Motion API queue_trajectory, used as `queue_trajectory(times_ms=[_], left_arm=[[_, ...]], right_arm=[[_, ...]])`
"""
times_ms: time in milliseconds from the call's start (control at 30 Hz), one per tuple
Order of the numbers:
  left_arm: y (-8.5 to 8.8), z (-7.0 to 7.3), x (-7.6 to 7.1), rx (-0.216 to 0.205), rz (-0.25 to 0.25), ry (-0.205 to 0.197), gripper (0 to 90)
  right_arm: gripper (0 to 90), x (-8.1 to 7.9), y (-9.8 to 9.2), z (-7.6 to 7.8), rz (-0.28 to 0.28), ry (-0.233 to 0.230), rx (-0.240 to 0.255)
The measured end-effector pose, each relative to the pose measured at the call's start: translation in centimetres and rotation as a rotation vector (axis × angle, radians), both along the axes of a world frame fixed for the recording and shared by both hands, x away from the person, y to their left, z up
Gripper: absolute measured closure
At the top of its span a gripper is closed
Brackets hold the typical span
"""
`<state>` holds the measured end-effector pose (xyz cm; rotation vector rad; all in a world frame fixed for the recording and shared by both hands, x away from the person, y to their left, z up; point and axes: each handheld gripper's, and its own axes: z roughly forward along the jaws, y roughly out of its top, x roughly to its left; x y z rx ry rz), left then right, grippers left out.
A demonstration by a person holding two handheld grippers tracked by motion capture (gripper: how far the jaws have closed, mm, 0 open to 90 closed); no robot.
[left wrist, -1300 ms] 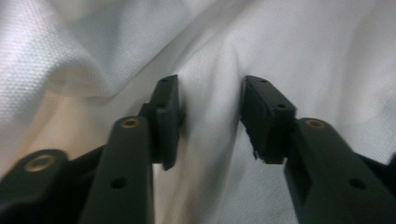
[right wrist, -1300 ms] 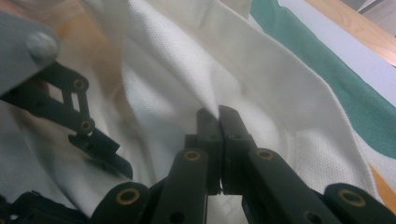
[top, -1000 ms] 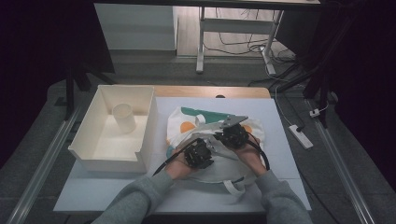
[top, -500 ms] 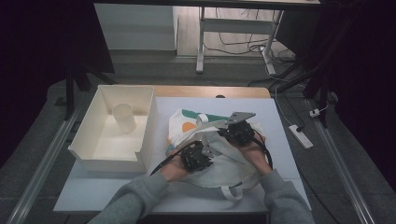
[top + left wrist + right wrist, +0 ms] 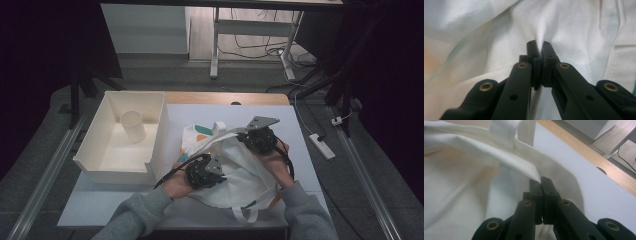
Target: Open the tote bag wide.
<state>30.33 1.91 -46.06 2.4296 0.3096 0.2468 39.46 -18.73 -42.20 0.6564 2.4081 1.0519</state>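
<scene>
A white cloth tote bag [image 5: 240, 170] with coloured print lies on the white table, its upper layer lifted into a tent. My left gripper [image 5: 216, 159] is shut on a pinch of the bag's cloth [image 5: 539, 45] near its left side. Farther right and higher, my right gripper [image 5: 239, 133] is shut on the bag's hemmed rim [image 5: 534, 173], close to a handle strap [image 5: 504, 130]. Both jaw pairs press together with fabric between them. A loop handle [image 5: 247, 216] hangs at the bag's near end.
A white open box [image 5: 95, 162] with a pale cup [image 5: 133, 126] inside stands at the table's left. The table's wooden far edge [image 5: 225, 98] lies beyond the bag. A power strip [image 5: 321, 146] rests on the floor to the right.
Both grippers have risen with the bag's cloth, the left one also moving sideways. The bag's upper layer has lifted off the table and stretches between them.
</scene>
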Motion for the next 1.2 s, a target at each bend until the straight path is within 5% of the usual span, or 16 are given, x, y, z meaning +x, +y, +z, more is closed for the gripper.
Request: queue_trajectory(times_ms=[333, 800, 1200], left_arm=[[0.1, 0.5, -0.5, -0.014, -0.017, -0.007, 87.5], [0.7, 2.5, -2.2, -0.058, -0.069, -0.025, 87.5], [0.4, 1.9, -2.0, -0.024, -0.077, -0.001, 87.5]], right_arm=[[89.3, 0.2, -0.4, 0.3, -0.034, -0.019, -0.003], [89.3, 1.4, -2.2, 1.6, -0.152, -0.064, 0.033], [89.3, 5.1, -2.7, -1.3, -0.227, -0.007, 0.026]])
